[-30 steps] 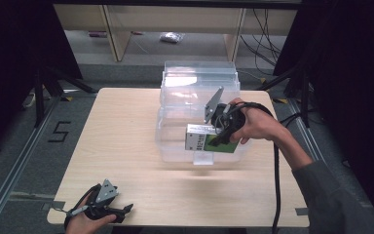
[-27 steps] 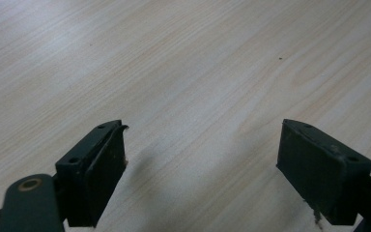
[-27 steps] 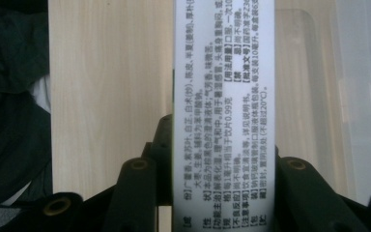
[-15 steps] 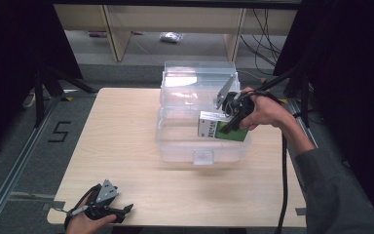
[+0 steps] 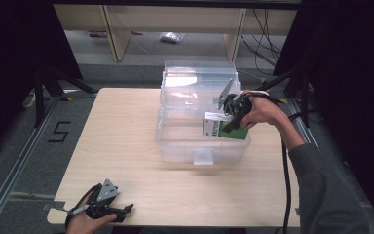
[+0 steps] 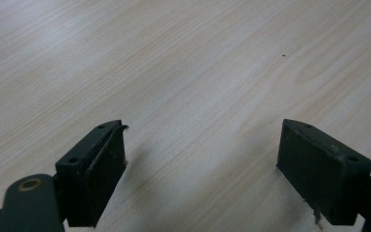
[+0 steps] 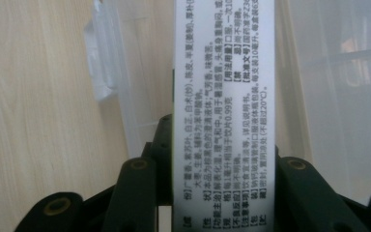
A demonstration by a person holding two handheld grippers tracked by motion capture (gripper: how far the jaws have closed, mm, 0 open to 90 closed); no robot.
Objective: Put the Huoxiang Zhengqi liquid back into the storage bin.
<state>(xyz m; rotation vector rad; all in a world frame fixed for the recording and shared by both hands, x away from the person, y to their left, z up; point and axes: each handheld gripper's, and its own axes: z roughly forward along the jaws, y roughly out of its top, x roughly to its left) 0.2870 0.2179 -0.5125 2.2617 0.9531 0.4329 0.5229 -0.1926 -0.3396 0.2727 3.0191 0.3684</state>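
Observation:
A green and white carton (image 5: 225,127) hangs over the right side of a clear plastic storage box (image 5: 195,122), with my right gripper (image 5: 227,124) shut on it. In the right gripper view the carton's white printed side (image 7: 223,111) runs up between the two black jaws, above the box wall (image 7: 125,92). My left gripper (image 5: 119,210) rests low at the table's front left corner. In the left gripper view its jaws stand wide apart, and its fingertips (image 6: 96,169) hold nothing over bare wood.
The light wooden table (image 5: 121,126) has free room left of the box and along the front. The box's clear lid (image 5: 199,73) stands open at the back. Shelving and cables lie beyond the table. A black cable (image 5: 287,185) trails down from the right gripper.
My right gripper has carried the carton up and to the right, from the box's front to over its right side. The left gripper has stayed put.

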